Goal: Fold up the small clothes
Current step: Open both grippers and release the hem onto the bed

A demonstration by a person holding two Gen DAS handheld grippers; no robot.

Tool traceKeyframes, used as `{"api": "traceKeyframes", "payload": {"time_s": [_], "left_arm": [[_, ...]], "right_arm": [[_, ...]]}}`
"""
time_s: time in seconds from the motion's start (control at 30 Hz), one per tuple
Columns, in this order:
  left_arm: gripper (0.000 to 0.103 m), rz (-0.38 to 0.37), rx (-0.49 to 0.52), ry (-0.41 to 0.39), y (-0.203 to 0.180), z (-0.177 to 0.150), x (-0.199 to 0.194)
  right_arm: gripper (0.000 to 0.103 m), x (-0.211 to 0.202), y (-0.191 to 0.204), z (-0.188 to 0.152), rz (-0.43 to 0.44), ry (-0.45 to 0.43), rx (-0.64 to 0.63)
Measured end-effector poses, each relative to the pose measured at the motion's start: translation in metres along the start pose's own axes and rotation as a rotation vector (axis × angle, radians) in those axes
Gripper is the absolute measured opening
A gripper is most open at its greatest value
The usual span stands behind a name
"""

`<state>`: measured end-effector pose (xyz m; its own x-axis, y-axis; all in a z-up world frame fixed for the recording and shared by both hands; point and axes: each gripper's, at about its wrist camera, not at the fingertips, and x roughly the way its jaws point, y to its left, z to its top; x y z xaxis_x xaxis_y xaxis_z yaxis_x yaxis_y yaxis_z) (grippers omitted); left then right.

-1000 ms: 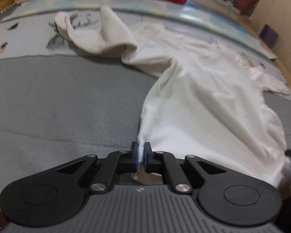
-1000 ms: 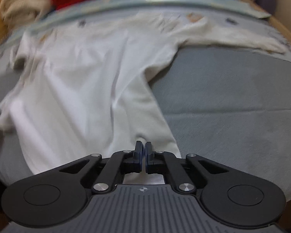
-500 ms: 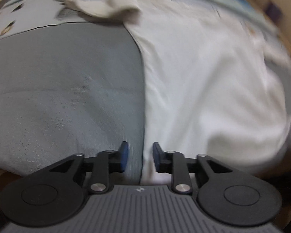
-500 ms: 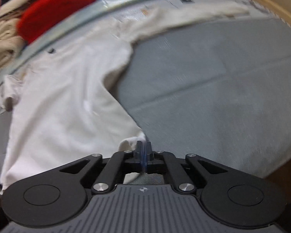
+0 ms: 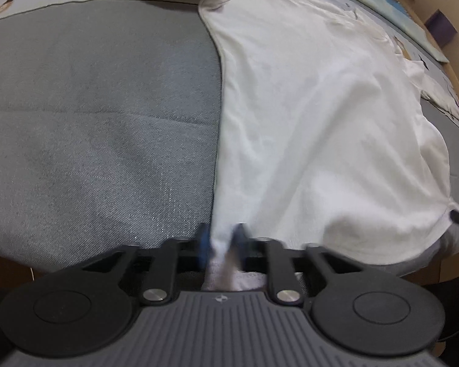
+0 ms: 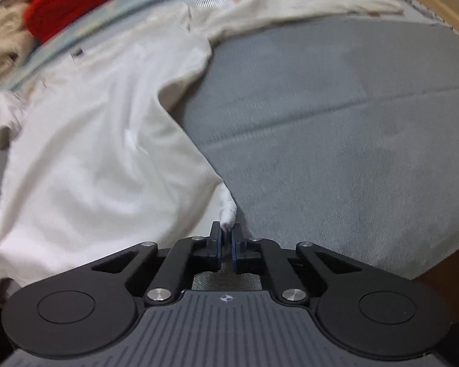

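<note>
a white shirt (image 5: 306, 116) lies spread on the grey bed cover (image 5: 91, 122), sleeves at the far edge. my left claw (image 5: 222, 244), pointing steeply down, is clamped on its near left hem corner; my right claw (image 6: 226, 241) pinches the near right corner.

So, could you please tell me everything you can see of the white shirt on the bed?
The white shirt is a soft, thin, slightly creased garment lying spread on the grey bed cover, its long sleeves trailing sideways at the far end. Faint marks or print show near its top. Its near hem is pinched at both corners: the left gripper is shut on one, the right gripper on the other, where the cloth bunches into a small peak.
</note>
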<state>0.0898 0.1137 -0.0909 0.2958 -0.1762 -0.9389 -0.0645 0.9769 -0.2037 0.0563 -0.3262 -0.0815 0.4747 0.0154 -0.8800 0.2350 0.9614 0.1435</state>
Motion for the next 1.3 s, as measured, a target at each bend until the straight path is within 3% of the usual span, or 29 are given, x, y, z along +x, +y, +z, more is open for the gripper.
{"api": "traceKeyframes", "payload": {"time_s": [0.1,0.17,0.23,0.3,0.43,0.6,0.7,0.77,0.83,0.87,0.97,1.03,1.1,1.17,1.3], "left_arm": [[0.004,-0.009,0.02,-0.041,-0.002,-0.002,-0.01],[0.004,-0.002,0.062,-0.048,-0.009,-0.005,-0.014],[0.004,0.073,0.11,-0.019,-0.014,-0.009,-0.01],[0.004,0.122,0.114,0.023,-0.014,-0.01,-0.003],[0.005,0.165,0.124,0.019,-0.019,-0.007,-0.002],[0.007,0.169,0.172,-0.149,-0.032,-0.007,-0.019],[0.007,0.119,0.21,-0.2,-0.04,-0.007,-0.025],[0.007,0.085,0.23,-0.158,-0.045,-0.009,-0.016],[0.007,0.119,0.257,-0.012,-0.047,-0.015,0.009],[0.007,0.136,0.266,0.017,-0.047,-0.019,0.016],[0.009,0.143,0.291,-0.064,-0.055,-0.016,0.005],[0.01,0.121,0.28,-0.115,-0.056,-0.014,-0.003],[0.012,0.101,0.261,-0.102,-0.055,-0.01,-0.001],[0.014,0.129,0.265,-0.01,-0.053,-0.01,0.017],[0.016,0.15,0.282,-0.041,-0.06,-0.01,0.012]], "right_arm": [[0.004,-0.029,-0.011,-0.003,-0.072,-0.084,0.009],[0.004,-0.041,-0.03,-0.007,-0.122,-0.084,0.08],[0.004,-0.037,-0.04,-0.013,-0.091,-0.014,0.101],[0.005,-0.025,-0.036,-0.023,-0.094,0.068,0.045],[0.008,-0.02,-0.025,-0.03,-0.079,0.112,0.009],[0.018,-0.032,-0.011,-0.025,-0.083,0.011,-0.01],[0.018,-0.029,-0.008,-0.023,-0.079,0.023,-0.027],[0.018,-0.02,-0.005,-0.025,-0.107,0.08,-0.064],[0.02,-0.013,-0.002,-0.024,-0.151,0.092,-0.084],[0.02,-0.013,-0.001,-0.021,-0.144,0.077,-0.074],[0.02,-0.028,-0.005,-0.016,-0.102,-0.013,-0.012],[0.026,-0.04,-0.008,-0.011,-0.09,-0.087,0.035],[0.035,-0.05,-0.009,-0.007,-0.08,-0.15,0.066],[0.036,-0.052,-0.011,-0.003,-0.073,-0.189,0.063],[0.036,-0.053,-0.01,-0.003,-0.069,-0.174,0.035]]}}
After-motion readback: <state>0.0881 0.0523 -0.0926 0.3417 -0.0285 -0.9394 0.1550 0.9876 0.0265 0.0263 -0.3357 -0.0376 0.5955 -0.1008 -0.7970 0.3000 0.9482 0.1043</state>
